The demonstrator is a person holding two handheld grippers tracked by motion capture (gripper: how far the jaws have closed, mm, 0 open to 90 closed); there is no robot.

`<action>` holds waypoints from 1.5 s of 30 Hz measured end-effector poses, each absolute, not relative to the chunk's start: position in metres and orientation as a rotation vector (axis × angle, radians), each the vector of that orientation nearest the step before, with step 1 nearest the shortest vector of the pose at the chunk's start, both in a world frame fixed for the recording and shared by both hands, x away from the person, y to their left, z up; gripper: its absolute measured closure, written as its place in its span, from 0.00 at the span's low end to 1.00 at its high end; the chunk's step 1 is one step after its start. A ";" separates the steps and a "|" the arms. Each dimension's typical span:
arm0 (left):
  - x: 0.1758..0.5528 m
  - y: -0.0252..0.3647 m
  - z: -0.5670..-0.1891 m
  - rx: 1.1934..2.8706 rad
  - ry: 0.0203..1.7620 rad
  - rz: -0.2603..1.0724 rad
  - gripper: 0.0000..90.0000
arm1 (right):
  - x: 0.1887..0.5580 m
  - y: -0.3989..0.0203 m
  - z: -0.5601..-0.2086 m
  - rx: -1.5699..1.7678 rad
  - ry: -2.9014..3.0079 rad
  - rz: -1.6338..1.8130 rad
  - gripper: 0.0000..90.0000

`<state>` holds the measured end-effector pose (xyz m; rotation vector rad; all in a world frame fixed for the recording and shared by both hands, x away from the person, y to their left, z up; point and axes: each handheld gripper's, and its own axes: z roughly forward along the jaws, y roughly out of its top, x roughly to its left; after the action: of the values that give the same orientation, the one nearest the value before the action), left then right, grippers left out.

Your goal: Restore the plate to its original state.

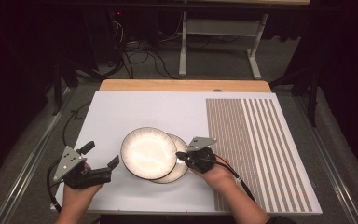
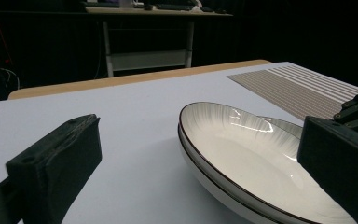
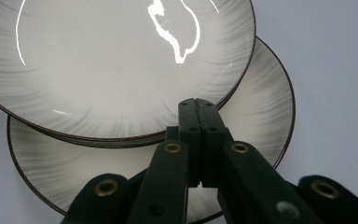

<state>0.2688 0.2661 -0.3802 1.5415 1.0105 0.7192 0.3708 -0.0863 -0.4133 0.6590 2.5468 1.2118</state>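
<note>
Two pale plates with dark rims lie overlapped on the white board. The upper plate rests shifted to the left over the lower plate. My left gripper stands open just left of the plates, its jaws wide apart and level with the upper plate's rim, holding nothing. My right gripper is shut, jaws pressed together with nothing seen between them. Its tip sits at the upper plate's right rim, above the lower plate.
A brown-and-white striped area covers the right part of the board. A wooden table edge runs along the back. Beyond it stand a white table frame and cables on the floor. Cables trail from both grippers.
</note>
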 end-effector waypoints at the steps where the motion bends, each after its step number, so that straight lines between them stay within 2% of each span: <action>1: 0.269 0.266 -0.380 1.543 1.010 0.720 0.00 | 0.371 -0.086 -0.413 0.658 2.547 1.211 1.00; 45: 0.268 0.270 -0.379 1.520 1.015 0.718 0.00 | 0.372 -0.086 -0.412 0.661 2.563 1.180 1.00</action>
<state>0.2680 0.2703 -0.3787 1.5204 1.0155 0.7180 0.3720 -0.0862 -0.4120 0.6607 2.5626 1.1804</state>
